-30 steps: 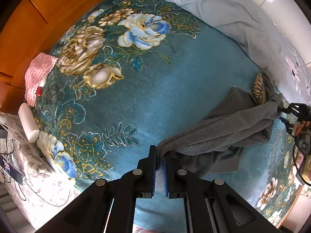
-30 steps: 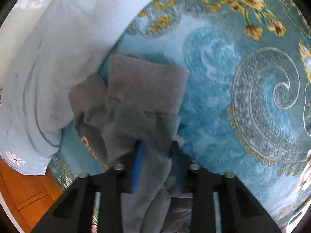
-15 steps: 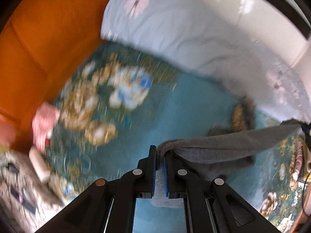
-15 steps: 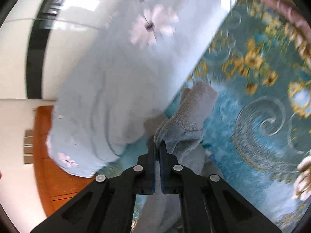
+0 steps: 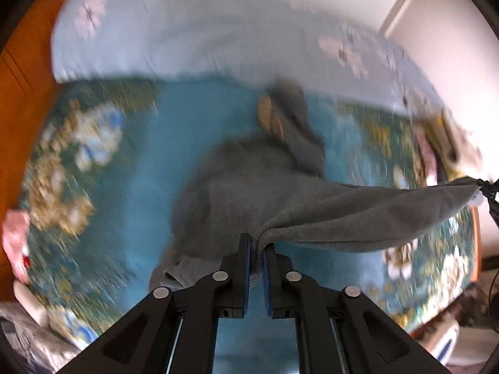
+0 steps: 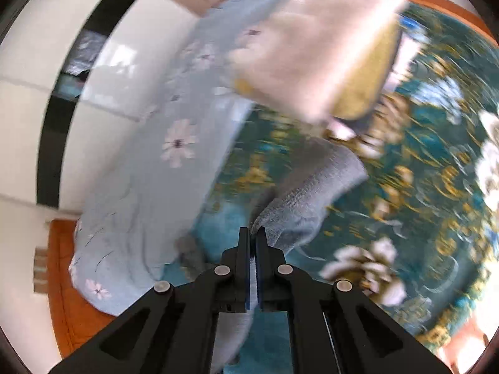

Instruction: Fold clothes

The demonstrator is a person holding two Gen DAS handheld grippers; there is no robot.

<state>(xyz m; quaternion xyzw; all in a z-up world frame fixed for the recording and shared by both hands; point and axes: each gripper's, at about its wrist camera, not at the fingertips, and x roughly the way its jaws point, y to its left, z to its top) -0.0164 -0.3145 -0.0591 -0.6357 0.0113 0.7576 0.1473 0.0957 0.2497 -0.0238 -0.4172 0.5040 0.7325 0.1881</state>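
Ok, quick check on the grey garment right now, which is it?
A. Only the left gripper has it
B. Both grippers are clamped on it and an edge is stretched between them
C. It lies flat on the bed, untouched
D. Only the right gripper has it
B: the left gripper is shut on the grey garment, whose edge runs taut to the right gripper, also shut on that cloth.

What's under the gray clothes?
The teal flowered blanket shows below the gray garment. The left hand-held gripper holds one edge up. Whatever lies directly beneath is covered.
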